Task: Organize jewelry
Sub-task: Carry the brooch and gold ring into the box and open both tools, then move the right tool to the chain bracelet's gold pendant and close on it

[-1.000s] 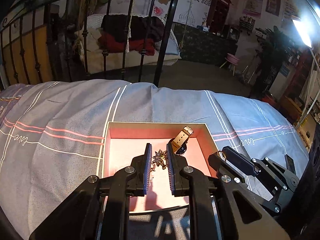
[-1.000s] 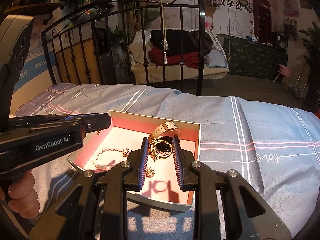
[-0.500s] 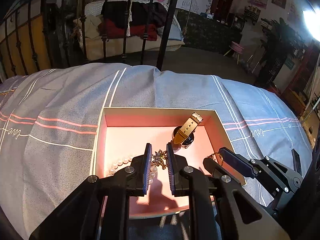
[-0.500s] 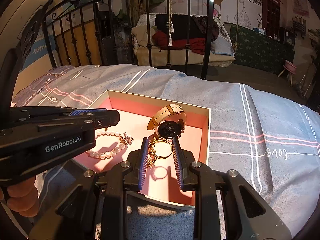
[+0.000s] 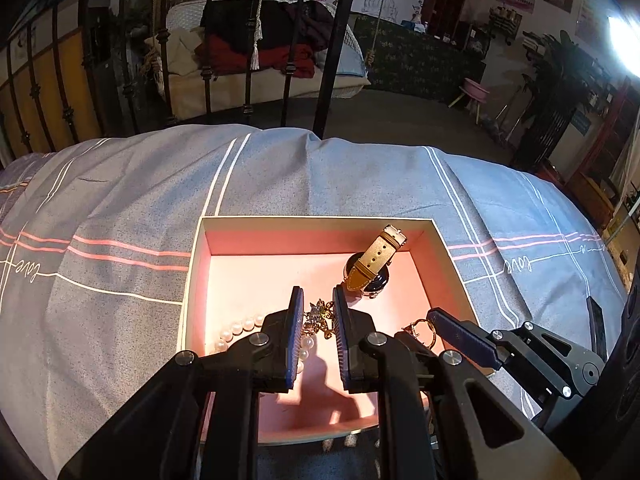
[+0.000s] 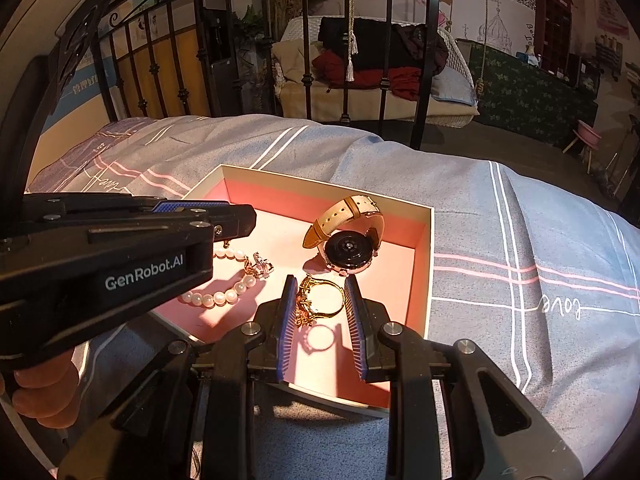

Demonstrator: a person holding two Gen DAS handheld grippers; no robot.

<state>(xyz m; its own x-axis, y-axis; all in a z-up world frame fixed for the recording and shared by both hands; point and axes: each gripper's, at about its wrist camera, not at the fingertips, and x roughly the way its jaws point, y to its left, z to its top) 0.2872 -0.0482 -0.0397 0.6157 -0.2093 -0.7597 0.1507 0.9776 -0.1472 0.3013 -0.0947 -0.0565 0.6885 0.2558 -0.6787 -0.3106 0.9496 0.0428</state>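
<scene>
The gold ring [image 6: 320,297] was pinched by the right gripper [image 6: 320,312] above the pink box [image 6: 424,248] on the bed, best lowered gently; the left gripper [image 5: 316,316], parted, was held over the pearl bracelet [image 5: 240,326].

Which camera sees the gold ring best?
The right wrist view. There the gold ring shows whole between the right tongs, with its flower trim and its shadow on the pink box floor. In the left wrist view only part of the gold ring peeks out beside the right tongs.
</scene>
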